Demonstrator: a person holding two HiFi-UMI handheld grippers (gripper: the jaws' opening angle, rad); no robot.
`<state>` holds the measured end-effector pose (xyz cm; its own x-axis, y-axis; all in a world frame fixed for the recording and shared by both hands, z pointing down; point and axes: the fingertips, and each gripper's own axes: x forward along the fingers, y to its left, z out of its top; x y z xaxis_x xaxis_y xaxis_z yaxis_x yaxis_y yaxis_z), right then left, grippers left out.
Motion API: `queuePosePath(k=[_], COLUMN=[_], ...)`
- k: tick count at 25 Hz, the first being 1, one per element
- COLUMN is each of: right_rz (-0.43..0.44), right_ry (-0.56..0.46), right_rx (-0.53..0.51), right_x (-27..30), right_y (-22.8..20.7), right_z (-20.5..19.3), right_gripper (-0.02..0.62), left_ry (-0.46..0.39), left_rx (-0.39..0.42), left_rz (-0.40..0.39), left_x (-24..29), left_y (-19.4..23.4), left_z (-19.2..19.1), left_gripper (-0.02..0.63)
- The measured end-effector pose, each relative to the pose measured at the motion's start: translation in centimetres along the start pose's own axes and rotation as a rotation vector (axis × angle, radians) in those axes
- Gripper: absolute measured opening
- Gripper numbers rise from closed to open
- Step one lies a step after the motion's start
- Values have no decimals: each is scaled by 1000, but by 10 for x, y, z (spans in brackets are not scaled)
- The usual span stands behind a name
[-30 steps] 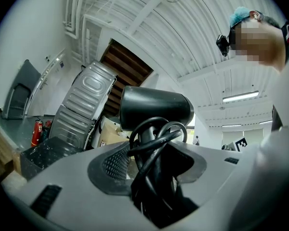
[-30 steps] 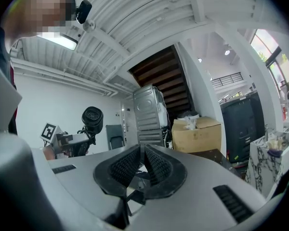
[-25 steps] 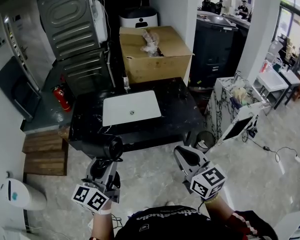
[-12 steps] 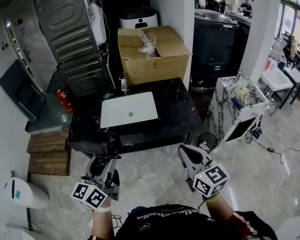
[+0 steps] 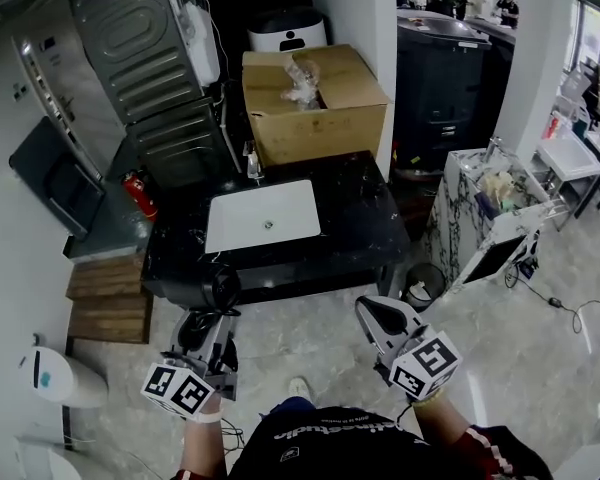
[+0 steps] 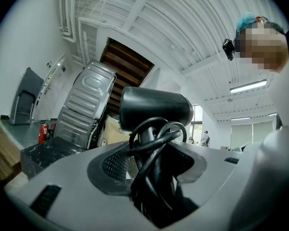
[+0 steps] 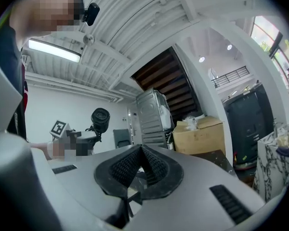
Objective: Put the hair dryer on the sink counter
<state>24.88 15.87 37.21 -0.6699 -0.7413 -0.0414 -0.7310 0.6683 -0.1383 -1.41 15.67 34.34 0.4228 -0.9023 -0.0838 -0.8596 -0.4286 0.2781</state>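
Note:
A black hair dryer (image 5: 223,290) stands upright in my left gripper (image 5: 206,330), just in front of the near edge of the black sink counter (image 5: 365,223) with its white basin (image 5: 263,216). In the left gripper view the jaws are shut on the hair dryer's (image 6: 154,107) handle, with the black cord (image 6: 156,143) looped around it. My right gripper (image 5: 378,318) hangs to the right, below the counter's front edge, shut and empty; its pads (image 7: 135,165) meet in the right gripper view. From there the hair dryer (image 7: 100,117) shows at the left.
An open cardboard box (image 5: 315,103) stands behind the counter. Left of the counter are a grey ribbed metal panel (image 5: 140,58), a red fire extinguisher (image 5: 140,196) and wooden steps (image 5: 105,298). A marble stand (image 5: 490,203) and a small bin (image 5: 418,293) are at the right.
The head view has shifted slightly, so the counter sits a little lower and more to the right. Both grippers keep nearly the same place, the left one still holding the hair dryer.

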Motion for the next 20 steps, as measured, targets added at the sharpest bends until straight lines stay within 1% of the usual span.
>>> queuePosePath(k=[5,8,10,12,15,20], right_rz=[24,30,23,11,-13,-58], right_ry=[20,34,47,58,65,89], right_rx=[25,39,27,7,5,-14], right_x=[18,36,50,65,93,168], right_y=[-11,-18,-22,-29,-45,-74], right_z=[-12,-20,-21,-20,-18,-22], right_gripper=[37,37,37,37,37,37], left_ry=[1,2,2,-1,-8,-9], left_rx=[8,-1,-16,-30,-47,-42], left_rz=[16,23,23,23,19,2], left_x=[14,26,37,51,75,116], left_y=[11,27,42,58,87,150], left_z=[-5,-10,-12,-13,-11,-4], left_gripper=[232,232,232,232,232,232])
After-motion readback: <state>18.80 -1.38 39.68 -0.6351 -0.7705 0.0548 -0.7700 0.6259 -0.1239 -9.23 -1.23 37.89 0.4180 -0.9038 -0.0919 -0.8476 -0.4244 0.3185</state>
